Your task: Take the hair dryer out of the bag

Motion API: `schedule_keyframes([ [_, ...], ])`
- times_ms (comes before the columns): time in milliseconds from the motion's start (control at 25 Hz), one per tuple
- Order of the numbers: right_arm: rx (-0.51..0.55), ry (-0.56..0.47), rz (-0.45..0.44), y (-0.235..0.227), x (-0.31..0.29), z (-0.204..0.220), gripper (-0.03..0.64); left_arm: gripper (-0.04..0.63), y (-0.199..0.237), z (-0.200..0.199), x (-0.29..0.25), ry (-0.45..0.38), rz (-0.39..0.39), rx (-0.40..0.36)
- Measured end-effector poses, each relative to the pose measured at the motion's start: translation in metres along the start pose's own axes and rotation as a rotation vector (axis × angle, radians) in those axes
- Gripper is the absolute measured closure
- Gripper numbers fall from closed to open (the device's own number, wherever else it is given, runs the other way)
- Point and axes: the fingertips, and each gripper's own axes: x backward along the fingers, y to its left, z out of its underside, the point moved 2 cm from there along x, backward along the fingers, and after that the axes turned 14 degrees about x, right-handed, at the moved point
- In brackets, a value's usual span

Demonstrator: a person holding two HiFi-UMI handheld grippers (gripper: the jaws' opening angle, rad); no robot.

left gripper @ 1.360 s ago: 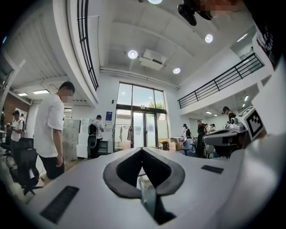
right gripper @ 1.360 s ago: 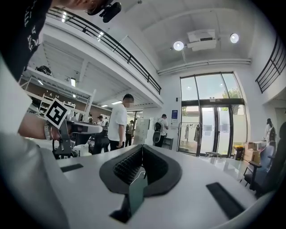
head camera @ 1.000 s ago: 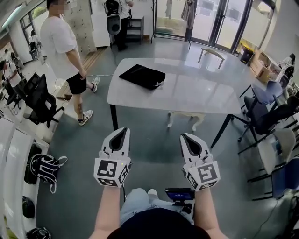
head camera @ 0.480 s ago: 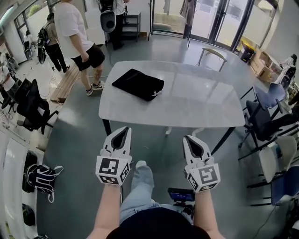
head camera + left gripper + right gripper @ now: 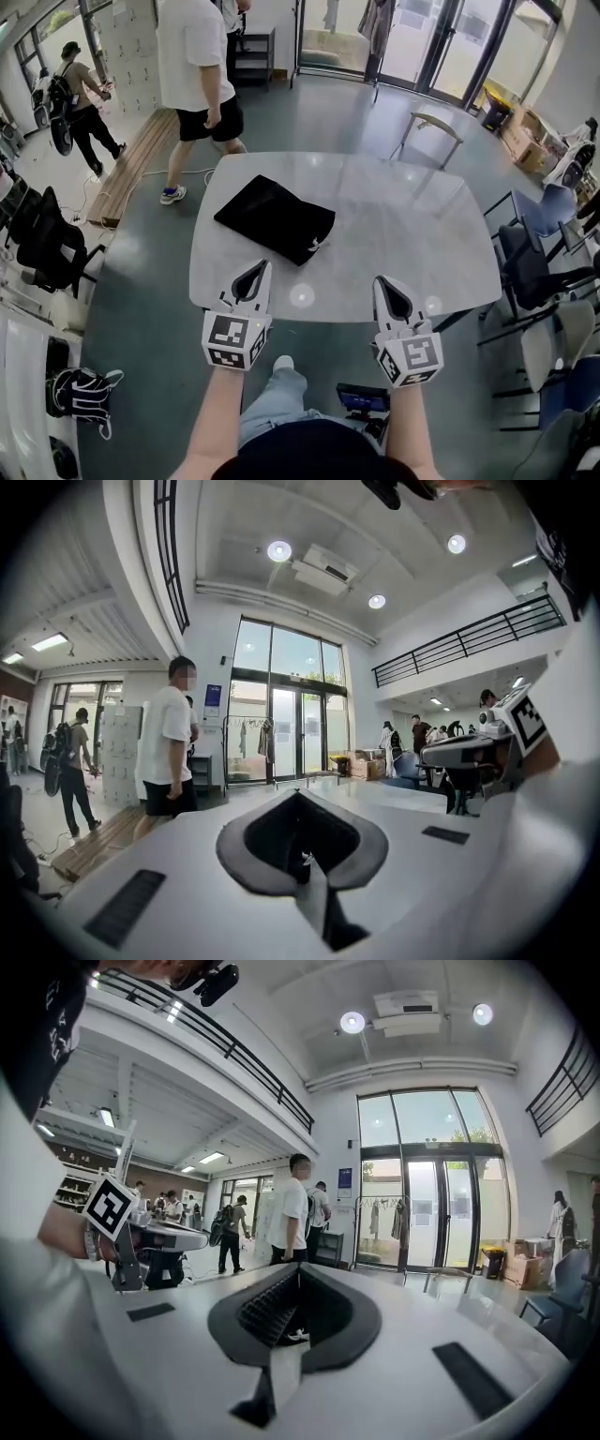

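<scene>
Head view tells the story: over the last second you've walked right up to the big glossy pale-grey table with rounded corners [image 5: 403, 225]. It was well ahead of both tools a moment ago, and now its near edge sits right under their tips. So the approach looks about done, but none of the actual task has started yet.

The flat black soft fabric bag [image 5: 272, 216] is lying slack on that shiny top. It's just ahead of your left gripper [image 5: 258, 272] and ahead and off to the left of your right gripper [image 5: 386, 286], and neither one is touching it. No hair dryer is showing anywhere, so my guess is it's still inside. The bag looks limp and thin, so it'll probably bunch up when pinched, and the slick tabletop may let it slide.

Both white plastic tools are clenched shut with nothing between the ribbed dark pads, so you'll need to open them before grabbing anything.

Smallest bit is a little white tab [image 5: 316, 244] at the bag's near corner, the part closest to your left tool. I can't tell if it's a zip pull.
</scene>
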Motion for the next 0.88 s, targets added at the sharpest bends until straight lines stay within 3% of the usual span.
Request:
schedule_keyframes([
  [280,-0.04,0.076,0.046,-0.028,-0.059,0.02,0.592,0.583,0.036,0.022,-0.072,0.123,0.01,0.012],
  [440,-0.078,0.125,0.067,-0.048,-0.071,0.043,0.592,0.58,0.038,0.051,-0.099,0.248,0.027,0.015],
  [480,-0.089,0.137,0.071,-0.053,-0.072,0.049,0.592,0.565,0.039,0.06,-0.106,0.281,0.029,0.02],
  [560,-0.101,0.155,0.066,-0.065,-0.078,0.06,0.592,0.469,0.039,0.075,-0.12,0.341,0.022,0.03],
  [600,-0.102,0.162,0.057,-0.07,-0.082,0.065,0.592,0.462,0.039,0.083,-0.127,0.372,0.016,0.027],
  [880,-0.111,0.201,-0.004,-0.104,-0.11,0.095,0.592,0.462,0.021,0.149,-0.161,0.661,-0.016,-0.127],
])
